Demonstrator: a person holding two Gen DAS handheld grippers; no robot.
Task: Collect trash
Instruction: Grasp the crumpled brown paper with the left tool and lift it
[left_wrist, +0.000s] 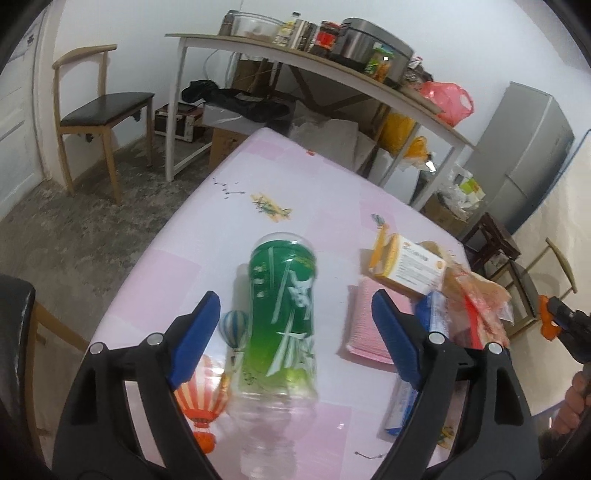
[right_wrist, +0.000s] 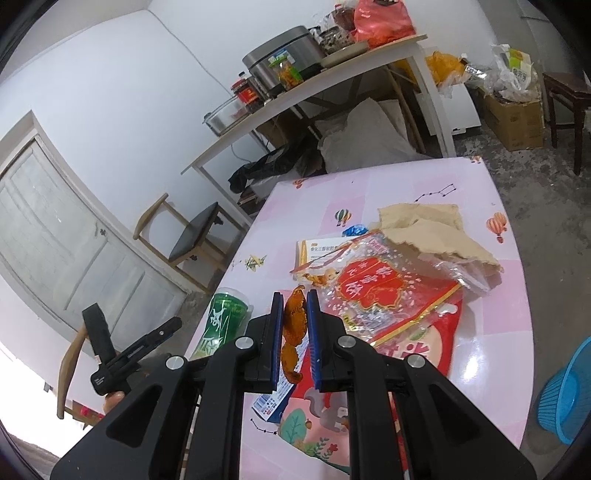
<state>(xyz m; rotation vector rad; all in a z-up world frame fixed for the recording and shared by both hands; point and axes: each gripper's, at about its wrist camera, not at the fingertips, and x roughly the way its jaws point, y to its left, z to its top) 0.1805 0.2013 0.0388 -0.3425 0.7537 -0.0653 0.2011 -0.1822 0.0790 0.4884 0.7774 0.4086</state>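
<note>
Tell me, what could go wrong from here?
The orange peel is pinched edge-on in the right gripper, so it might slip out when carried. The left gripper is open around the bottle, which lies on the smooth table and could roll away as the fingers close.

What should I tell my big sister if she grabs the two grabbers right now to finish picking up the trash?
Left gripper: open, the green-label bottle lies on the pink table between its fingers, not gripped.
Right gripper: shut on an orange peel, held over the table.
Still on the table: red snack bags, orange-and-white box, brown paper, blue-and-white carton.
A blue basket stands on the floor at the right.
Done: peel picked up. Left: drop it off, likely in the basket, then gather the rest.
</note>
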